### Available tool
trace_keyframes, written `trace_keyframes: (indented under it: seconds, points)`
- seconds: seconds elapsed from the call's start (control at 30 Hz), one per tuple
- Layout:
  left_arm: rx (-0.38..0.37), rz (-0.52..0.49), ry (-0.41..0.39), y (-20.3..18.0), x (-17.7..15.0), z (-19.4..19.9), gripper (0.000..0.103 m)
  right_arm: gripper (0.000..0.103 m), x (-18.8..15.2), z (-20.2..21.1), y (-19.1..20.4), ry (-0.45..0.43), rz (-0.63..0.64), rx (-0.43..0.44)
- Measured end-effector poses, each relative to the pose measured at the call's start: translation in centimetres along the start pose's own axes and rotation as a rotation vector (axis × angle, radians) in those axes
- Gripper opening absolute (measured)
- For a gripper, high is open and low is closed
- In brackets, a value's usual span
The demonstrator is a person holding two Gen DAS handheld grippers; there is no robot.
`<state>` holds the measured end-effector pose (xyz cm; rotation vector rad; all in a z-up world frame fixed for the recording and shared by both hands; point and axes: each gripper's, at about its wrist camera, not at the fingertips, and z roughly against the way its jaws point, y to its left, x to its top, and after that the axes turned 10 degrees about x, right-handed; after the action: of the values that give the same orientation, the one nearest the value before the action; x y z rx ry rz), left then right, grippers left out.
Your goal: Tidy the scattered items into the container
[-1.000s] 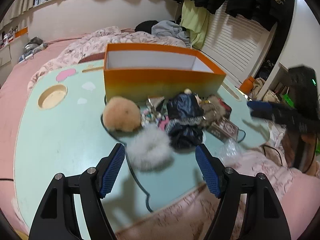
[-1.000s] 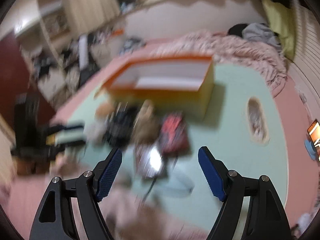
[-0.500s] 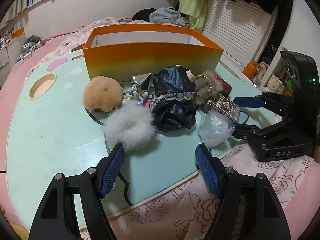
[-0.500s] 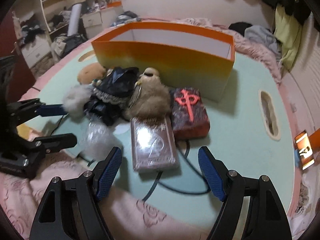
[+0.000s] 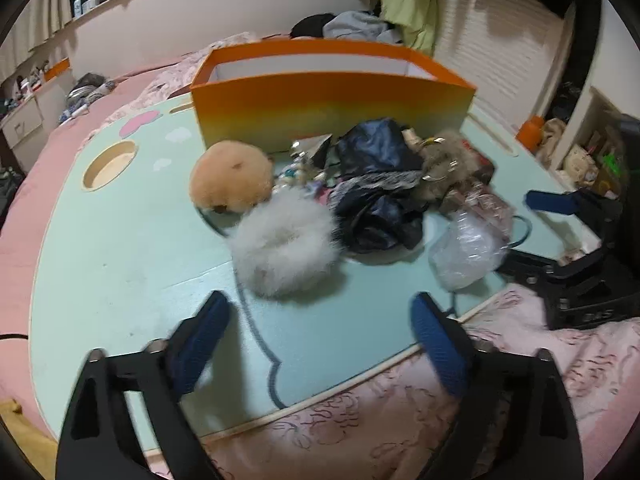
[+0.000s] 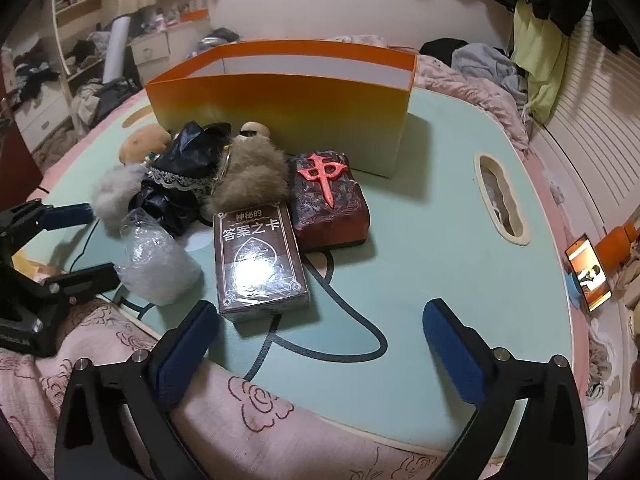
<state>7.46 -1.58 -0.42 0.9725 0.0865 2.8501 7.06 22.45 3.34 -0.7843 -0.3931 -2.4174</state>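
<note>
Bare pale-green surface [image 6: 440,264] lies open to the right of the clutter and along its near edge. The tall orange cardboard box [image 6: 280,108] walls off the far side. Before it, the white fluffy pom-pom [image 5: 284,248], crumpled clear plastic bag [image 6: 156,268], brown card box [image 6: 258,260] and red mahjong-tile block [image 6: 328,204] crowd together, touching, leaving no gaps between them.

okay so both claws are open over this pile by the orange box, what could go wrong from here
1. The white fluffy ball touches the dark lace-trimmed cloth; the left claw may drag both.
2. The card box leans on the furry brown toy and lies over a black cable; the right claw, lifting it, could snag the cable.
3. The orange box has tall walls; a low carry may knock it.
</note>
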Motion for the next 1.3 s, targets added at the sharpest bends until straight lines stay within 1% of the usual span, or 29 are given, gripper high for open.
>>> trace_keyframes:
  seconds: [0.07,0.7,0.8,0.93,1.03,1.17,1.2,1.3]
  points:
    - [0.020,0.000,-0.002,0.1,-0.1,-0.2,0.103,0.103,0.0,0.0,-0.1,0.002,0.000,0.000]
    - [0.015,-0.008,-0.011,0.2,-0.3,-0.1,0.103,0.103,0.0,0.0,0.1,-0.004,0.005,0.004]
    - [-0.013,-0.005,-0.021,0.5,-0.4,0.1,0.103,0.103,0.0,0.0,0.1,-0.005,0.006,0.004]
    - [-0.072,0.044,-0.035,1.5,-0.4,0.4,0.103,0.103,0.1,0.0,0.1,-0.006,0.012,0.012]
    - [-0.094,0.066,-0.058,2.1,-0.3,0.9,0.103,0.103,0.2,0.0,0.1,-0.011,0.017,0.016]
    - [-0.127,0.039,-0.116,2.5,0.0,1.6,0.103,0.103,0.4,-0.1,0.1,-0.014,0.021,0.021]
    - [-0.129,0.028,-0.136,2.6,0.1,1.6,0.103,0.103,0.3,-0.1,0.1,-0.017,0.023,0.024]
    - [-0.098,0.015,-0.170,2.6,0.4,1.5,0.102,0.103,0.3,-0.3,0.1,-0.022,0.029,0.028]
